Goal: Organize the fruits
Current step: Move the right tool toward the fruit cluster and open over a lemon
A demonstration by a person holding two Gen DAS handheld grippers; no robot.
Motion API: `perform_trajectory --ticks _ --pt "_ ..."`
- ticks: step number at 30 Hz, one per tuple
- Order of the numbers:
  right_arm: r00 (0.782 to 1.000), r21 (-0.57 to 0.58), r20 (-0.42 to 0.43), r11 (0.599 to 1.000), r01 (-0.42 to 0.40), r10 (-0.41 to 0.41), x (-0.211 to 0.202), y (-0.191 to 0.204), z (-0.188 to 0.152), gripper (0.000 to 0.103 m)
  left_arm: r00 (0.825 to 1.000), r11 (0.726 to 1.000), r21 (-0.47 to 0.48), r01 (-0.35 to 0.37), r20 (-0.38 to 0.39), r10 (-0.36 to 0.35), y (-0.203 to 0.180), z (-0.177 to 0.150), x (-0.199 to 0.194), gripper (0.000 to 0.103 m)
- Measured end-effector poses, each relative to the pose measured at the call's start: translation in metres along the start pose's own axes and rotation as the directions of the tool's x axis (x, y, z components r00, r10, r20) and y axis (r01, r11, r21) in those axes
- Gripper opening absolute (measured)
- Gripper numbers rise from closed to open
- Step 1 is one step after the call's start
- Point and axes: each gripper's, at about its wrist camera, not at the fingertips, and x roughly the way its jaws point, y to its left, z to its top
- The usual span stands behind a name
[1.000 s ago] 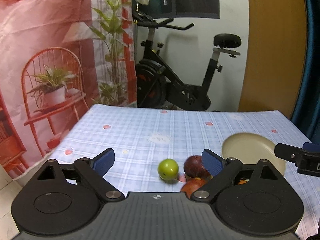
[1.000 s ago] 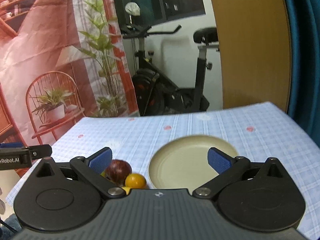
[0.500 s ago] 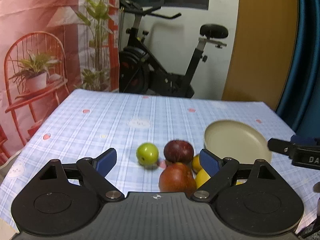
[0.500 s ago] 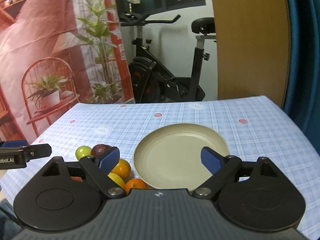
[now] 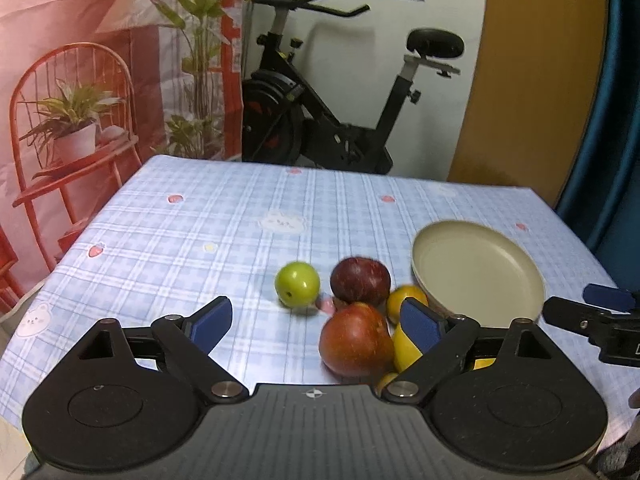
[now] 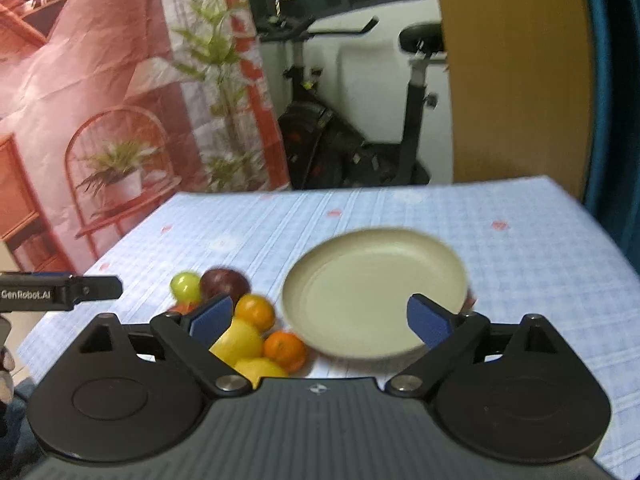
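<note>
I am looking at the fruit sitting in a loose cluster on the table, just left of the plate: a green apple standing slightly apart on the left, a dark red apple beside it, a bigger red apple nearer to me, and oranges and lemons crowding against the plate's near-left rim. The plate is lying bare. My left gripper is hovering over the cluster, released and gripping nothing, the bigger red apple sitting low between its fingers without touching the pads. My right gripper is hanging over the plate's near edge, its jaws opening, nothing clamped between them. A blue checked tablecloth with small strawberry prints is covering the table. Behind it an exercise bike is standing against a white wall, with a pink printed backdrop to the left and a blue curtain to the right.
</note>
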Motion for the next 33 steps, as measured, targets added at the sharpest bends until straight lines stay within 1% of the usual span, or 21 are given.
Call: perform_trajectory --ticks 4,6,9,11,12,13,14,15,16,18,20,25,30,33 --pt "0.998 0.019 -0.043 0.999 -0.036 0.037 0.006 -0.002 -0.005 0.096 0.999 0.999 0.023 0.022 -0.027 -0.021 -0.006 -0.004 0.004 0.093" --pt "0.996 0.024 -0.066 0.998 -0.05 0.051 0.01 -0.003 -0.007 0.095 1.0 1.0 0.025 0.002 -0.031 -0.001 -0.008 -0.005 0.007 0.093" --pt "0.991 0.016 -0.113 0.997 -0.069 0.071 0.016 -0.002 -0.011 0.088 0.999 1.0 0.013 0.006 -0.043 -0.006 -0.007 -0.006 0.01 0.092" --pt "0.982 0.027 -0.149 0.993 -0.113 0.116 0.02 -0.002 -0.015 0.079 0.998 0.999 0.03 0.041 -0.05 -0.039 -0.01 -0.007 0.012 0.09" --pt "0.978 0.031 -0.161 0.992 -0.126 0.129 0.022 0.0 -0.016 0.078 0.997 0.997 0.048 0.055 -0.054 -0.052 -0.013 -0.008 0.014 0.088" --pt "0.975 0.028 -0.176 0.99 -0.135 0.137 0.024 0.001 -0.017 0.074 0.996 0.995 0.07 0.072 -0.059 -0.068 -0.018 -0.009 0.016 0.086" --pt "0.971 0.019 -0.192 0.989 -0.144 0.145 0.027 0.004 -0.018 0.068 0.995 0.993 0.083 0.088 -0.062 -0.083 -0.021 -0.01 0.017 0.082" --pt "0.967 0.012 -0.205 0.988 -0.152 0.151 0.028 0.005 -0.02 0.065 0.993 0.99 0.096 0.104 -0.066 -0.098 -0.024 -0.01 0.019 0.077" --pt "0.964 0.007 -0.217 0.987 -0.159 0.157 0.03 0.006 -0.02 0.061 0.991 0.987 0.109 0.12 -0.073 -0.113 -0.027 -0.01 0.021 0.074" --pt "0.957 0.009 -0.24 0.986 -0.167 0.164 0.033 0.008 -0.022 0.061 0.987 0.978 0.145 0.148 -0.091 -0.136 -0.034 -0.009 0.027 0.06" --pt "0.955 0.006 -0.253 0.987 -0.162 0.158 0.035 0.009 -0.024 0.061 0.982 0.971 0.169 0.171 -0.106 -0.155 -0.039 -0.006 0.034 0.057" --pt "0.949 0.001 -0.281 0.989 -0.149 0.143 0.041 0.01 -0.027 0.061 0.958 0.949 0.163 0.271 -0.137 -0.25 -0.047 -0.004 0.045 0.057" --pt "0.941 -0.014 -0.306 0.987 -0.159 0.147 0.05 0.014 -0.031 0.061 0.931 0.922 0.177 0.343 -0.197 -0.309 -0.062 -0.013 0.056 0.057" --pt "0.936 -0.015 -0.317 0.986 -0.168 0.155 0.054 0.014 -0.033 0.059 0.912 0.906 0.18 0.383 -0.228 -0.341 -0.069 -0.017 0.062 0.057"
